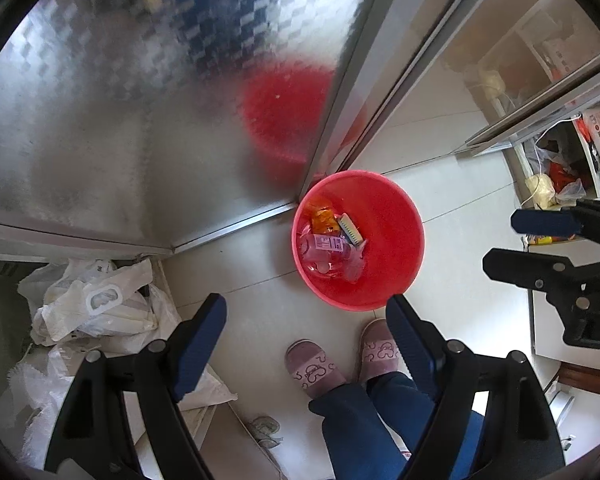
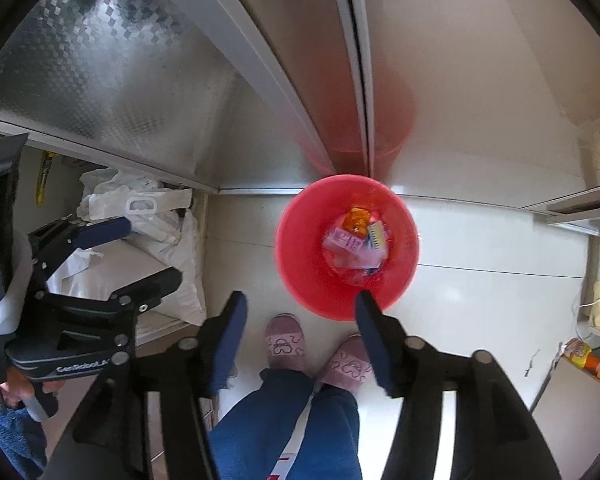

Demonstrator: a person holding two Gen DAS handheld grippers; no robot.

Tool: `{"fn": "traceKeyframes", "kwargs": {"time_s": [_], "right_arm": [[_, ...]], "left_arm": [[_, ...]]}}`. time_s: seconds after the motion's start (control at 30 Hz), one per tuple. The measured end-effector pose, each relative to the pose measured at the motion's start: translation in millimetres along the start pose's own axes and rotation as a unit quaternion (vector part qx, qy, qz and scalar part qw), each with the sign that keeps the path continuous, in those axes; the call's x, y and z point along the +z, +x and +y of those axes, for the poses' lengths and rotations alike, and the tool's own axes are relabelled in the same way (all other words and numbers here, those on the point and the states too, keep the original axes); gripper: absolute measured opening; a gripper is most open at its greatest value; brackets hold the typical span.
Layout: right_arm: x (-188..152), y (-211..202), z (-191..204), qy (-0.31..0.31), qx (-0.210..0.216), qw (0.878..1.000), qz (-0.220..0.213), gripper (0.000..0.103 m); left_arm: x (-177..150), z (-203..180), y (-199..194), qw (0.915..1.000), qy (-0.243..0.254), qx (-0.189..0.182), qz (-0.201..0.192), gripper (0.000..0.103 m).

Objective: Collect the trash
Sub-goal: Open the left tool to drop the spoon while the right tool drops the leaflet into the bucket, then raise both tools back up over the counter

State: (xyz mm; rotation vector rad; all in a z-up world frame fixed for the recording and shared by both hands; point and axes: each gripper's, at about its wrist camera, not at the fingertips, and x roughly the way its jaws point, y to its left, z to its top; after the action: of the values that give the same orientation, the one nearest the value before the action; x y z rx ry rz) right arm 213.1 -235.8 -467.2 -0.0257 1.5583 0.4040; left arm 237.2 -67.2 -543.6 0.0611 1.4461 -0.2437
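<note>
A red bin (image 1: pixel 396 232) stands on the pale tiled floor in the corner by a glass door. Inside lie an orange wrapper (image 1: pixel 322 218), a pink labelled bottle (image 1: pixel 324 248) and a small comb-like piece (image 1: pixel 350 232). My left gripper (image 1: pixel 306 320) hangs above the floor just short of the bin, pointing down, open, with nothing between its fingers. My right gripper (image 2: pixel 302 304) hovers over the bin's (image 2: pixel 296 248) near rim, jaws apart and empty; the trash (image 2: pixel 356 244) lies below it. Each gripper also shows in the other's view: the right gripper (image 1: pixel 504 240) and the left gripper (image 2: pixel 148 252).
A person's feet in pink slippers (image 1: pixel 316 368) stand right before the bin. White plastic bags (image 1: pixel 96 308) are piled at the left. The frosted glass door (image 1: pixel 140 120) rises behind the bin. At the right are shelves with bags (image 1: pixel 556 184) and an orange bottle (image 2: pixel 588 358).
</note>
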Motion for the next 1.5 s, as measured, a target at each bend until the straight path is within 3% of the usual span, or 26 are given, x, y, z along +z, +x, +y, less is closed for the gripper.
{"fn": "traceKeyframes", "kwargs": {"time_s": [0.07, 0.13, 0.4, 0.6, 0.83, 0.93, 1.3, 1.5], "right_arm": [[-1.7, -9.7, 2.7, -0.002, -0.006, 1.0, -0.01, 0.061], [-3.4, -23.1, 6.4, -0.006, -0.009, 1.0, -0.022, 0.07], [-11.2, -96.3, 25.7, -0.015, -0.042, 0.997, -0.063, 0.073], [-19.4, -153.7, 42.0, -0.022, -0.03, 0.996, -0.081, 0.087], [-18.3, -222.1, 59.1, -0.056, -0.035, 0.991, -0.119, 0.09], [-15.4, -250.2, 65.1, -0.068, -0.036, 0.987, -0.143, 0.101], [12.0, -313.0, 92.5, -0.127, -0.028, 0.969, -0.212, 0.102], [51.7, -320.1, 115.6, -0.152, -0.021, 0.964, -0.215, 0.102]], "left_arm": [[-0.7, -1.0, -10.3, 1.0, 0.001, 0.004, -0.005, 0.081], [-1.1, -3.5, -24.7, 0.9999, -0.003, 0.004, -0.014, 0.081], [-12.1, -13.1, -98.4, 0.9987, -0.032, 0.001, -0.04, 0.081], [-21.3, -17.0, -163.0, 0.9965, -0.058, 0.002, -0.06, 0.081], [-19.8, -25.7, -240.6, 0.9927, -0.069, 0.027, -0.096, 0.081], [-18.1, -28.3, -273.5, 0.9899, -0.07, 0.04, -0.116, 0.081], [0.4, -6.6, -354.7, 0.974, -0.115, 0.076, -0.18, 0.081], [23.6, 28.7, -377.0, 0.9661, -0.138, 0.1, -0.194, 0.081]]}}
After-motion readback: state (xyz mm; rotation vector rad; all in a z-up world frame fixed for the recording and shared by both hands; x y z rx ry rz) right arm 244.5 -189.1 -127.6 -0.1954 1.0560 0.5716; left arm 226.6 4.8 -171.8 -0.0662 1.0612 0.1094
